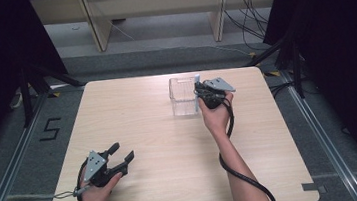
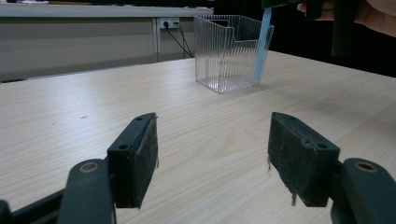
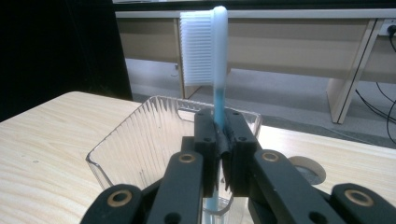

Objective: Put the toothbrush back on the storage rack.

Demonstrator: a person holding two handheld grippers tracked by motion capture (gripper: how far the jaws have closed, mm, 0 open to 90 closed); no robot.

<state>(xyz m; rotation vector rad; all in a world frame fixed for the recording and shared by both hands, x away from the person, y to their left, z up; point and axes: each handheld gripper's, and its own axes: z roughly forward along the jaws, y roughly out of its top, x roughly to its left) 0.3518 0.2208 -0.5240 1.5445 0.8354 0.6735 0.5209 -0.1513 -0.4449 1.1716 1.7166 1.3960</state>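
From the high view, the right gripper (image 1: 201,94) sits beside the clear ribbed bin (image 1: 184,96) at the far side of the desk (image 1: 175,181), while the left gripper (image 1: 117,157) rests near the front edge, jaws spread wide and empty. The left gripper view adds the toothbrush (image 2: 261,44) handle hanging against the bin's outer wall. The right gripper view shows the jaws clamped tight on the handle, white bristles (image 3: 196,46) above.

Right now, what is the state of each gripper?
Left gripper: open, holding nothing.
Right gripper: closed on the toothbrush, beside the clear bin.
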